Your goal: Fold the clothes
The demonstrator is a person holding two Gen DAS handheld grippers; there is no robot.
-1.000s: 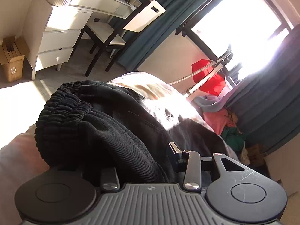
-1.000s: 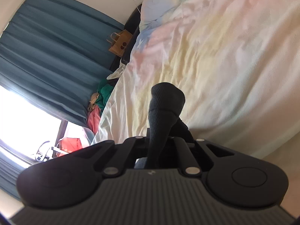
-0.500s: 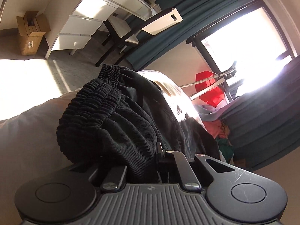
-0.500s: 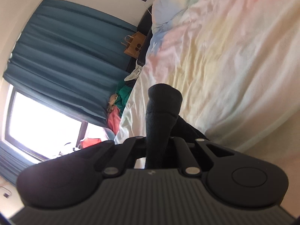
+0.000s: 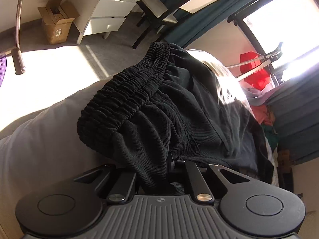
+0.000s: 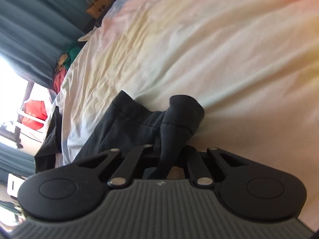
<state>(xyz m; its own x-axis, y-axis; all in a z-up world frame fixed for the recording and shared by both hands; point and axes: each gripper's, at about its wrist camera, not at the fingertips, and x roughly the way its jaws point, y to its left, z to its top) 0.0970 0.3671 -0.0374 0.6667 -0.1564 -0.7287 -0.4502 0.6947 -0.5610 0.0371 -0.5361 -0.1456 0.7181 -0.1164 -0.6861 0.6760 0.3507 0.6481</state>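
Black trousers (image 5: 169, 115) with a ribbed elastic waistband (image 5: 127, 91) lie across the pale bed (image 5: 39, 139). My left gripper (image 5: 159, 171) is shut on the trousers just below the waistband; the cloth hides its fingertips. In the right wrist view my right gripper (image 6: 169, 151) is shut on a bunched black hem end of the trousers (image 6: 179, 117), which sticks up between the jaws. More of the dark cloth (image 6: 119, 127) trails left over the pastel bedsheet (image 6: 199, 49).
A white drawer desk (image 5: 111, 10), a chair (image 5: 165, 6) and a cardboard box (image 5: 57, 22) stand on the floor beyond the bed. Teal curtains (image 6: 30, 25), a bright window, a red item (image 5: 253, 71) and a heap of clothes (image 5: 265, 117) sit by the bed's side.
The left gripper has pulled the waistband away, stretching the trousers out flatter. The right gripper has lowered toward the bed with the hem; more trouser cloth now shows lying on the sheet.
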